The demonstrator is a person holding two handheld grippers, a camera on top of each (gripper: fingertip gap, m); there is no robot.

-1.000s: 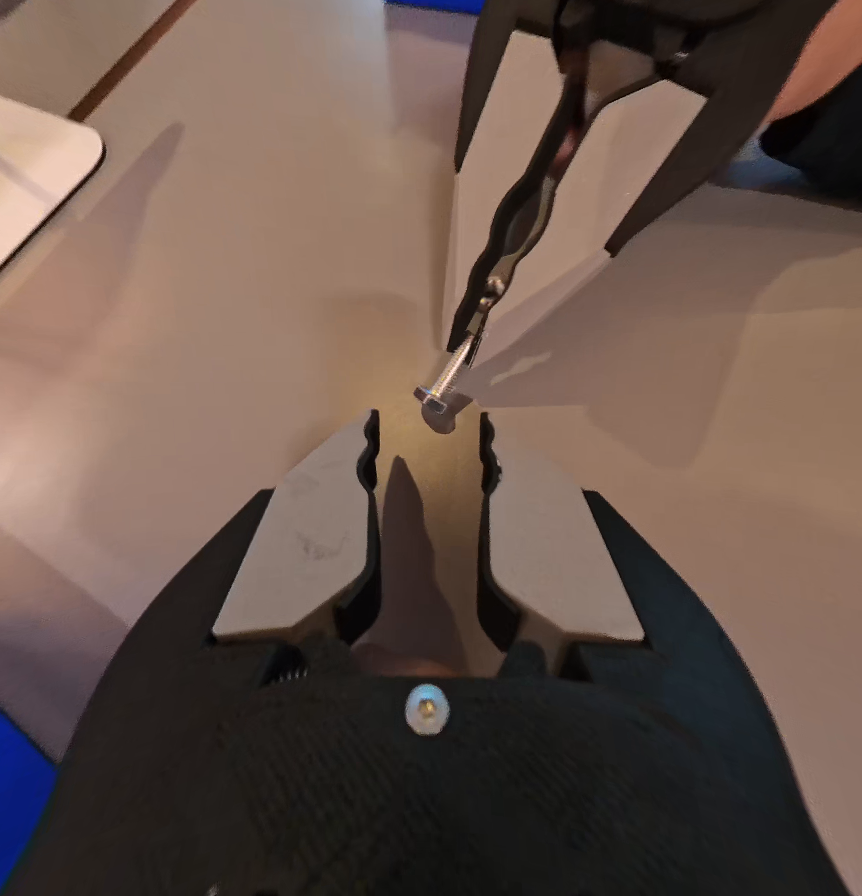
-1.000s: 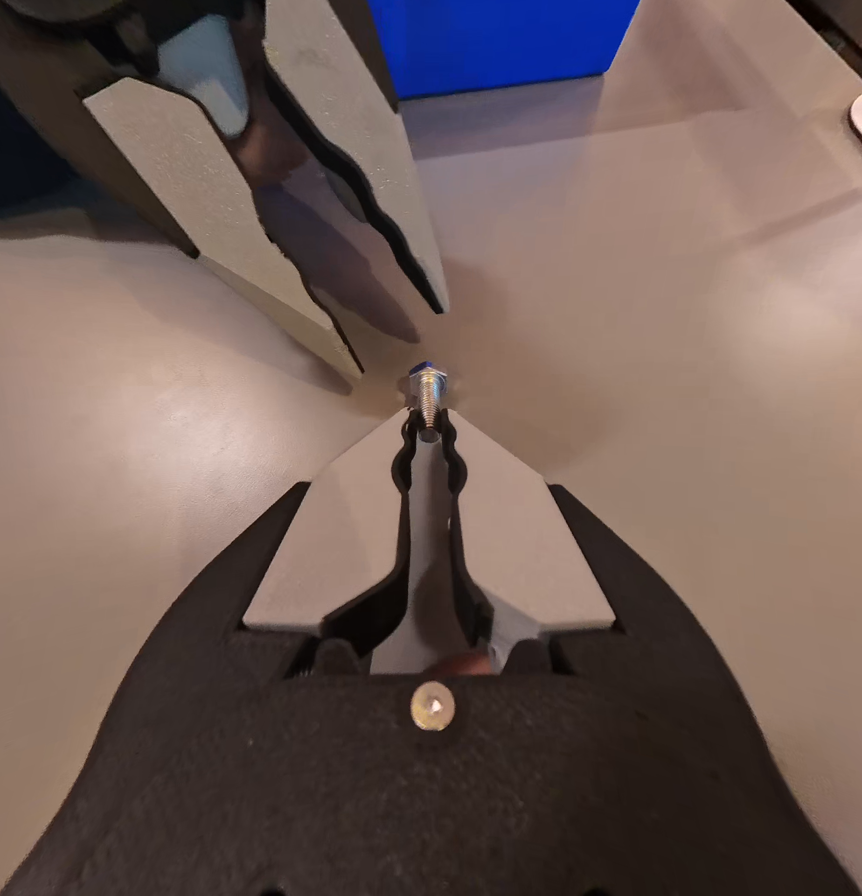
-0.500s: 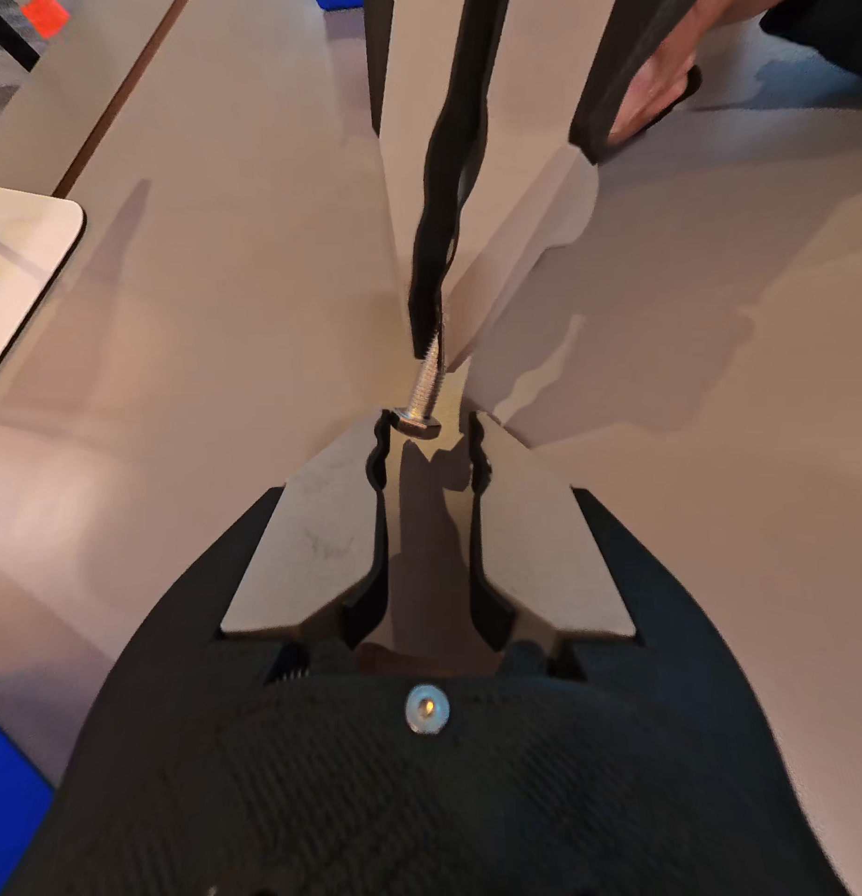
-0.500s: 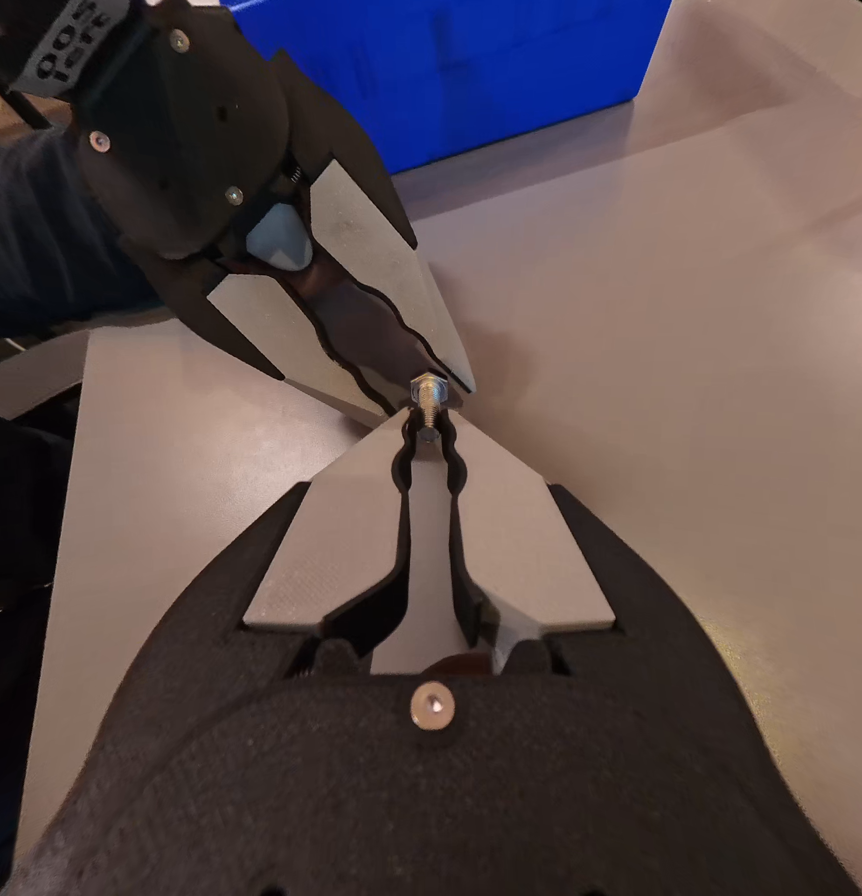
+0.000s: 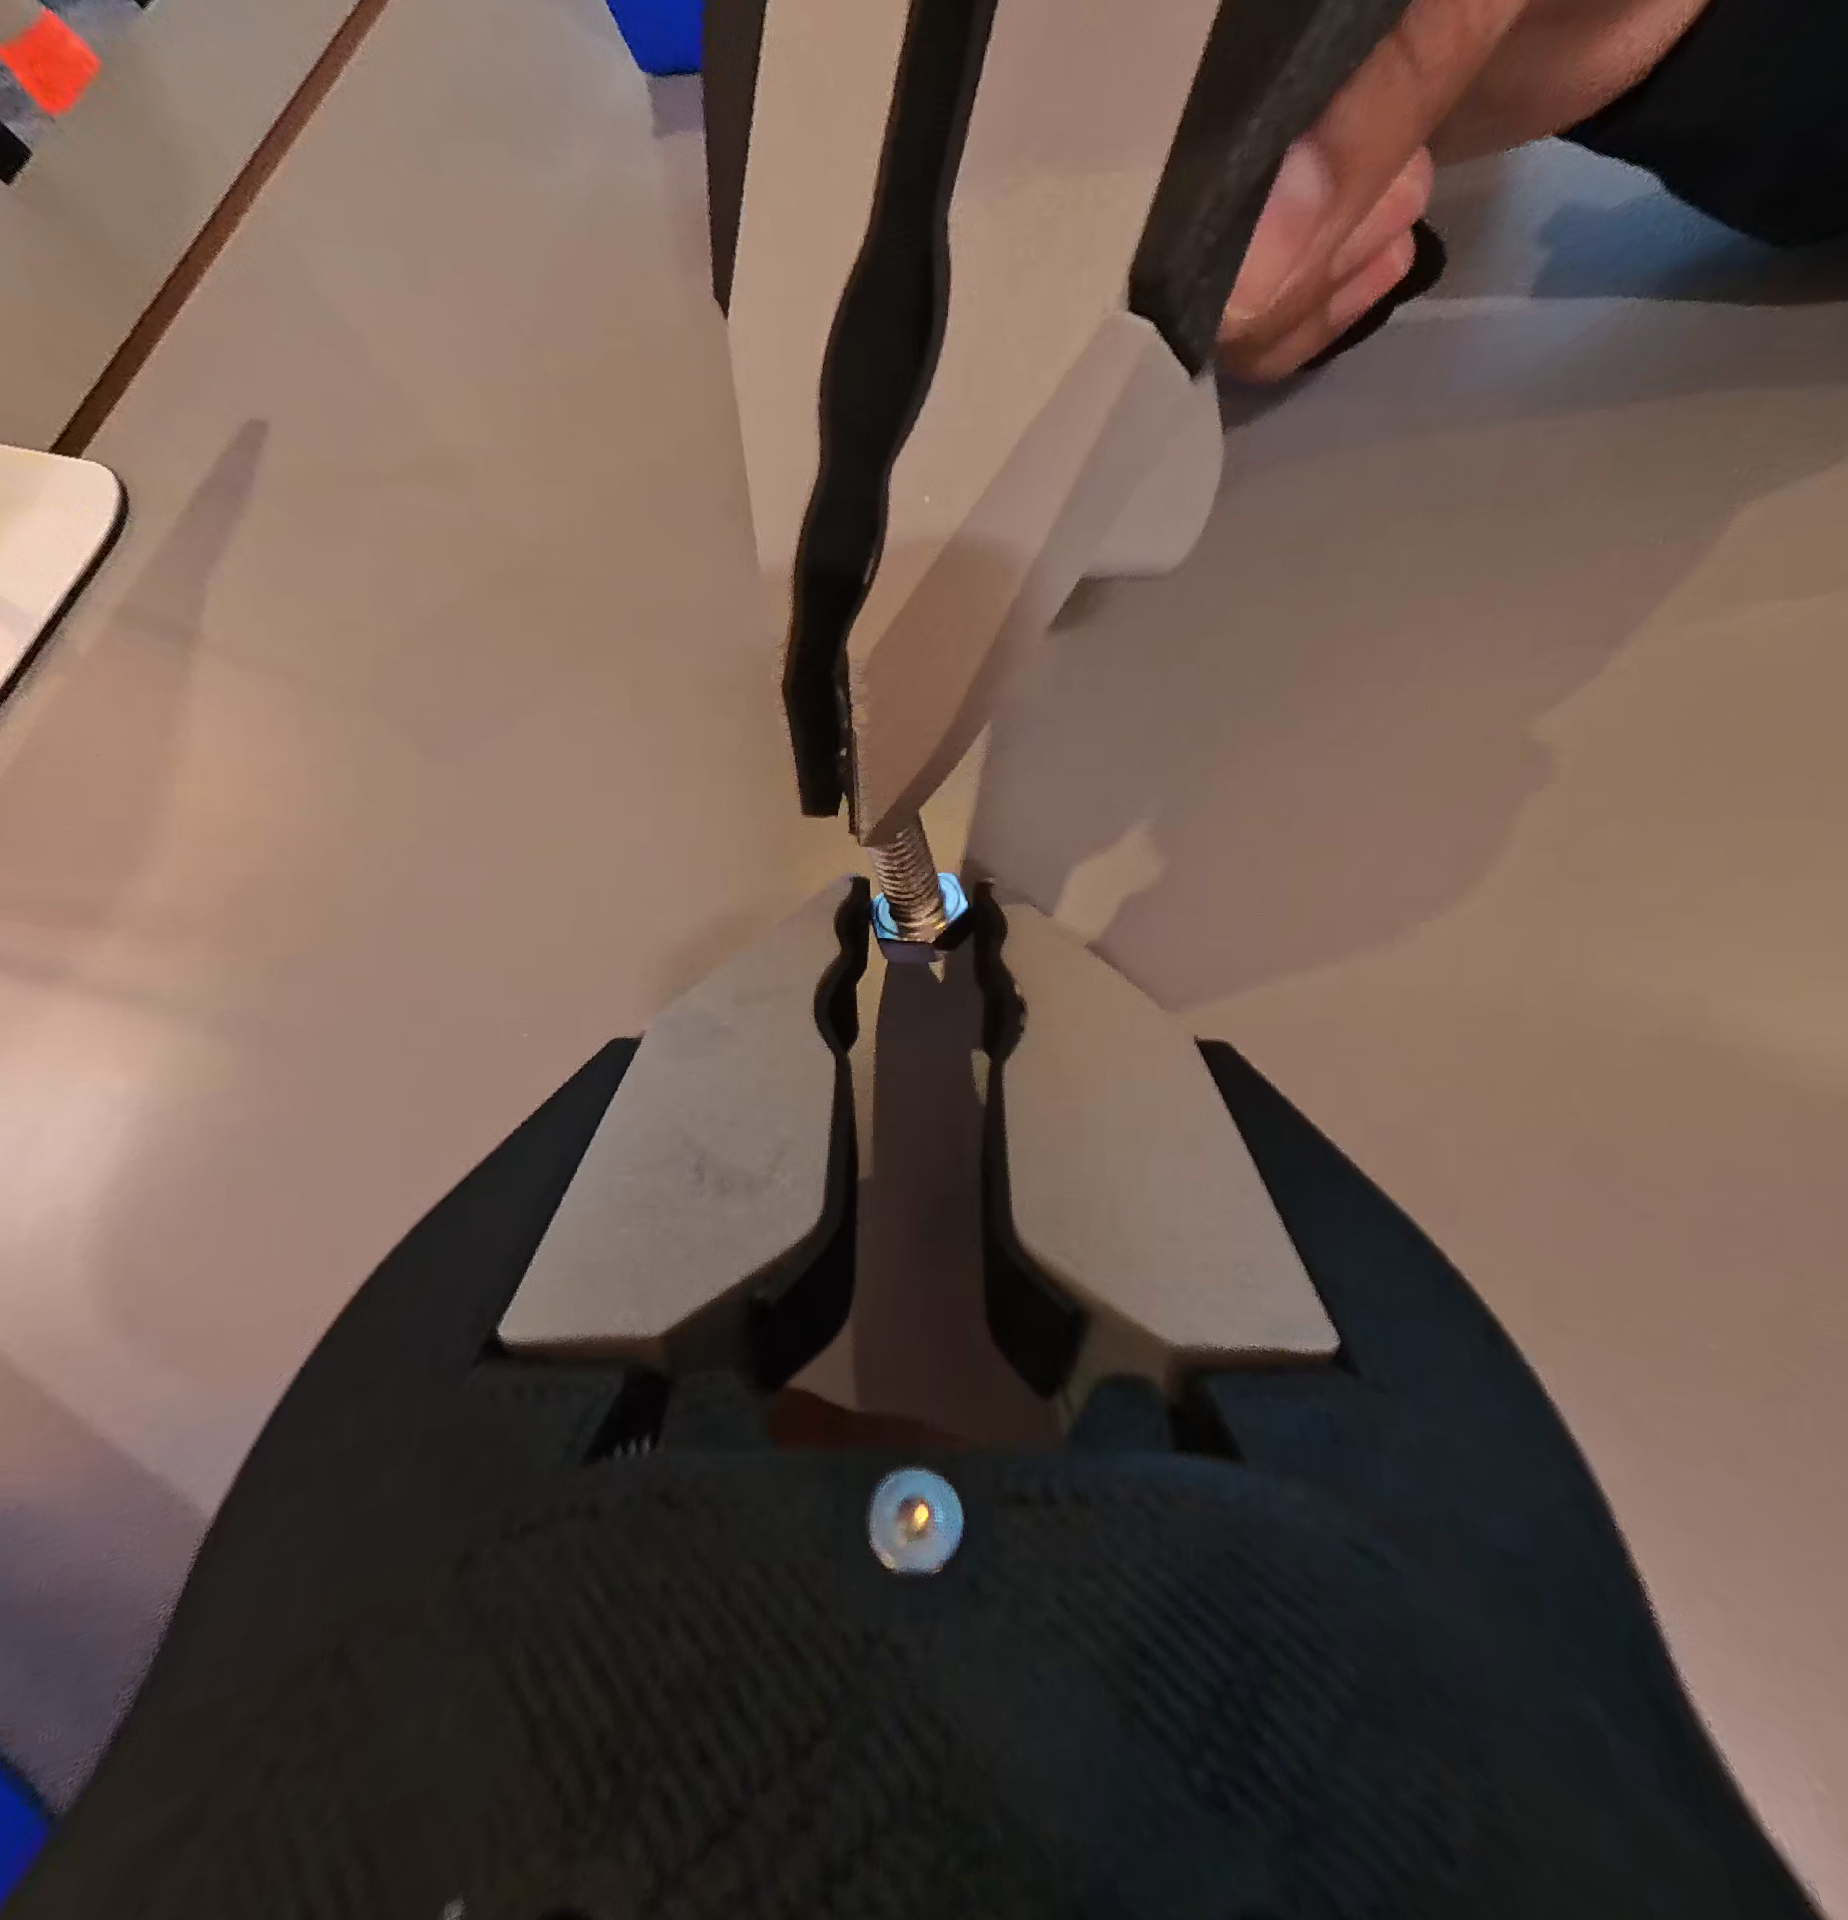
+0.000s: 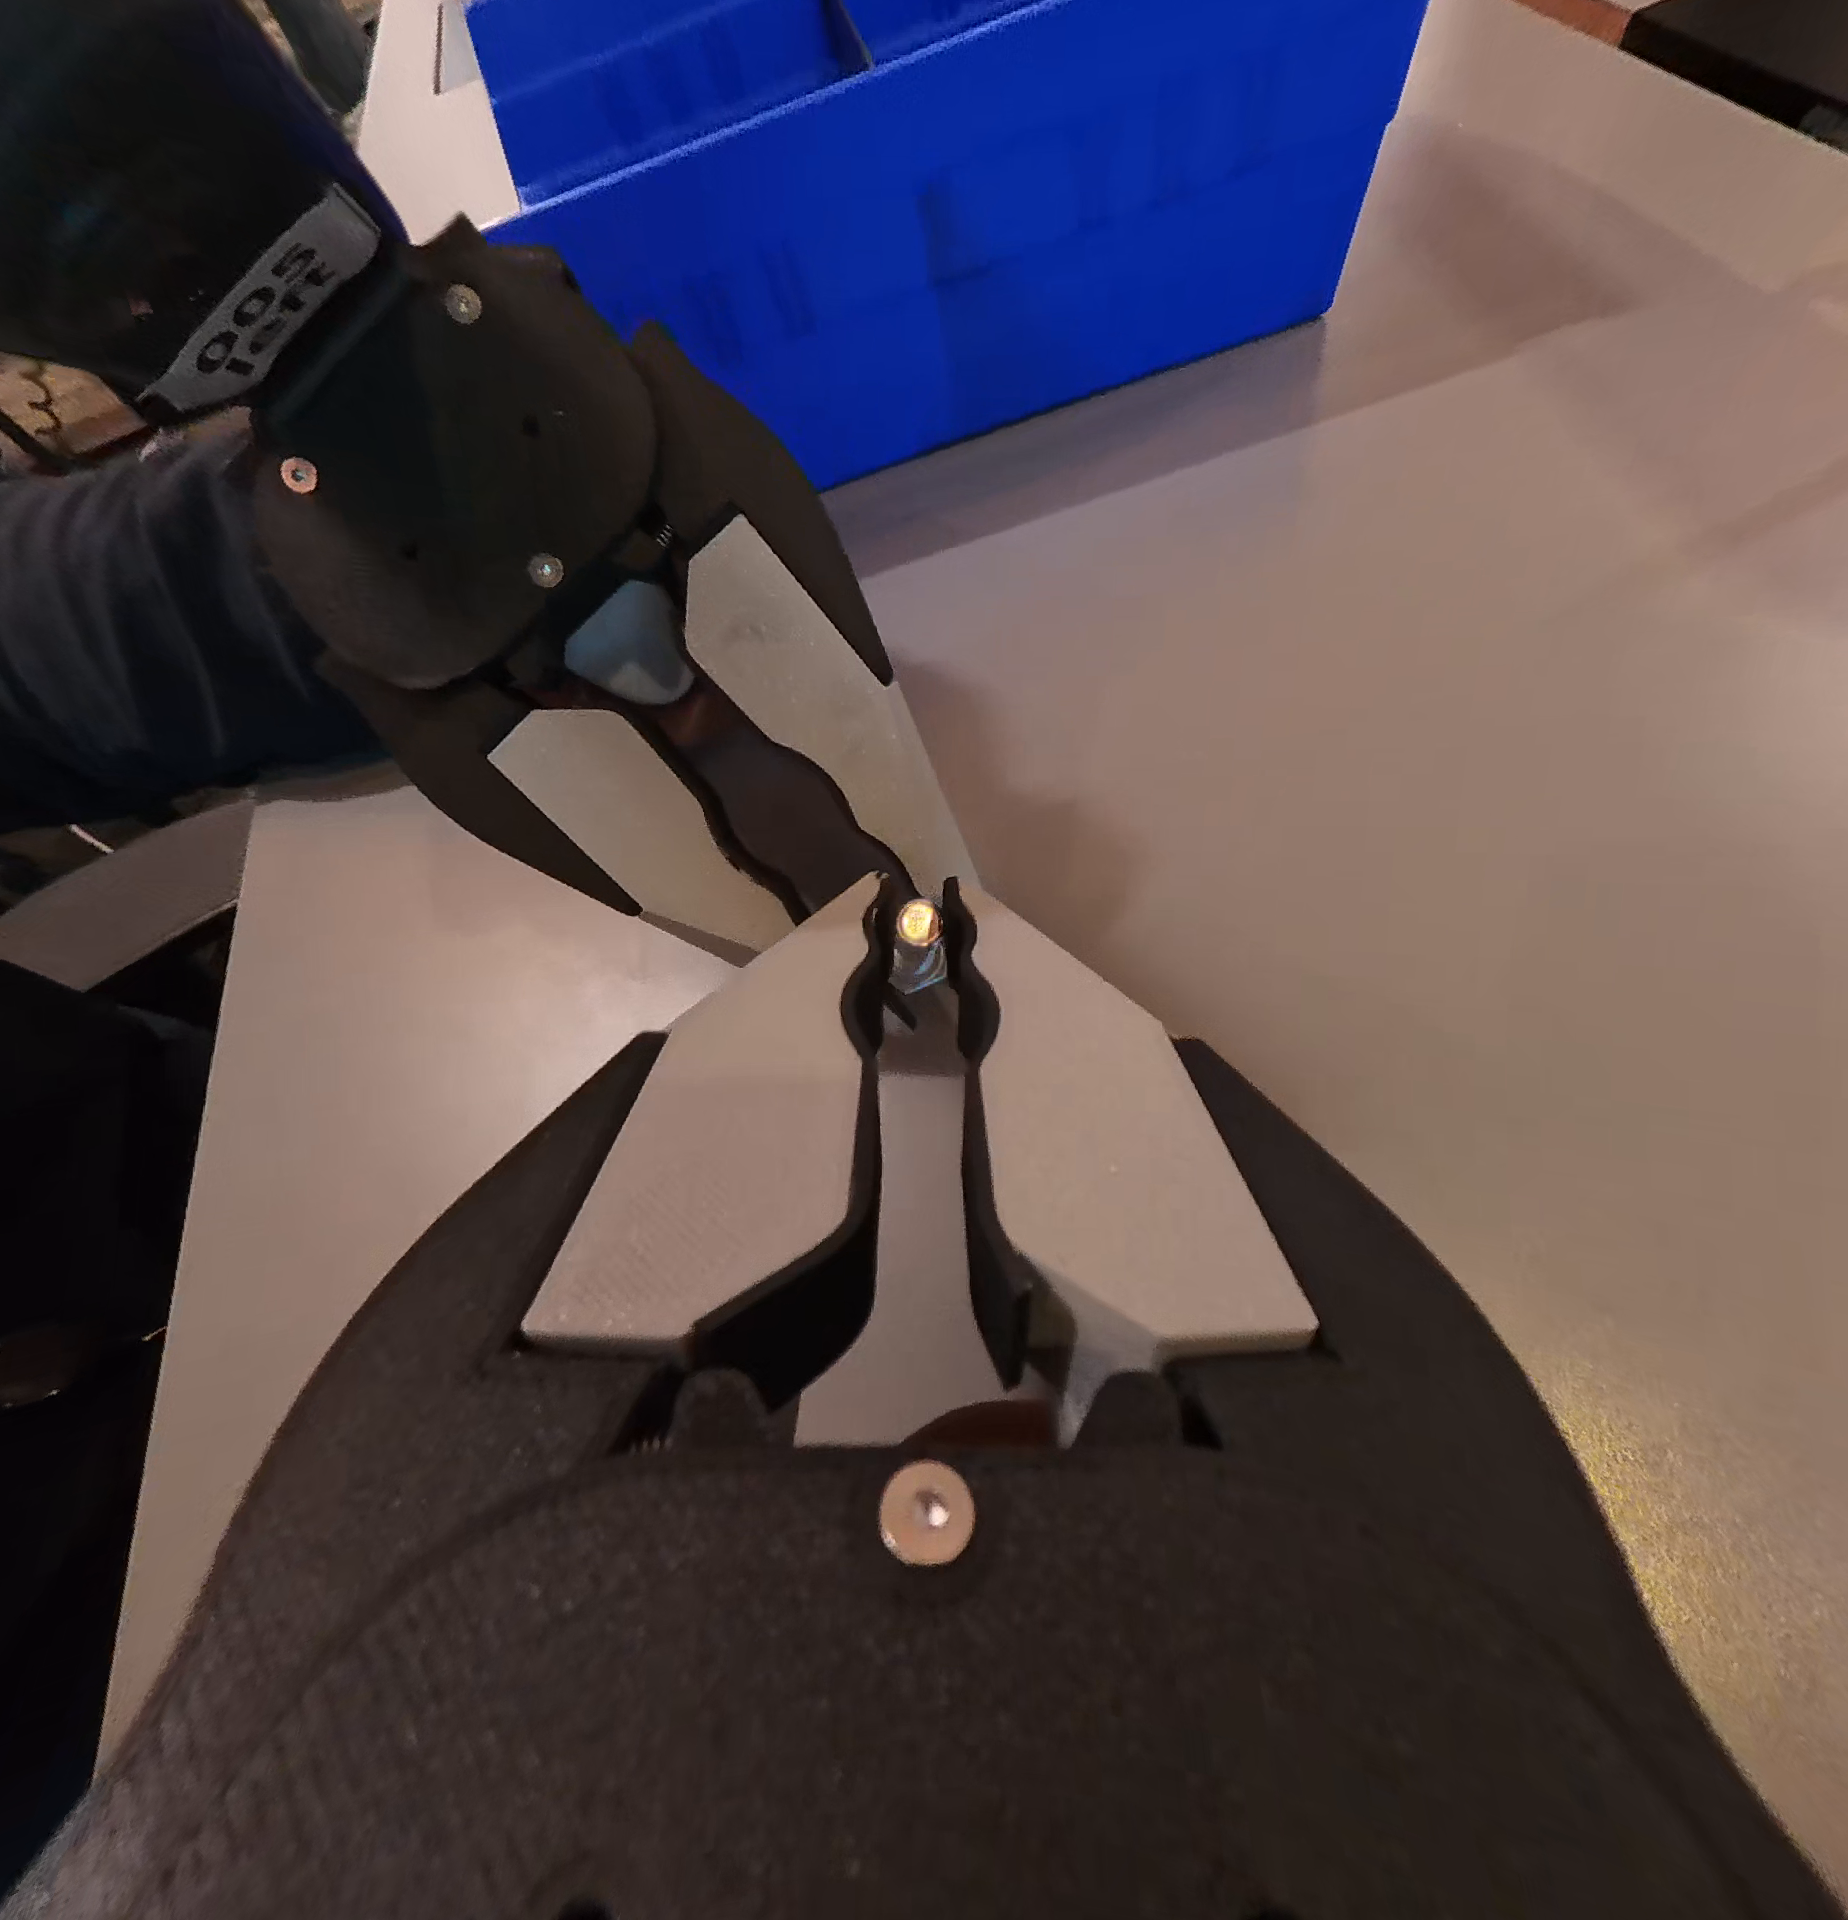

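Observation:
A small silver bolt (image 5: 909,883) hangs just above the beige table (image 5: 380,727). My right gripper (image 5: 847,800) comes down from above and is shut on its threaded shank. My left gripper (image 5: 918,906) has both tips against the sides of the bolt's hex head (image 5: 915,925). In the right wrist view my right gripper (image 6: 912,896) shows the bolt's shiny end (image 6: 918,920) between its tips. The left gripper's fingers (image 6: 795,675) reach in from the upper left, and their tips are hidden behind my right finger.
A blue divided bin (image 6: 951,208) stands at the far side of the table. A pale rounded board (image 5: 26,561) lies at the left edge. A person's hand (image 5: 1346,187) holds the right gripper. A dark sleeve (image 6: 99,582) is behind the left one. My left and right fingertips are right by each other.
The left gripper has moved up to the bolt and its jaws have narrowed onto the hex head. The right gripper has tilted more upright, still holding the shank.

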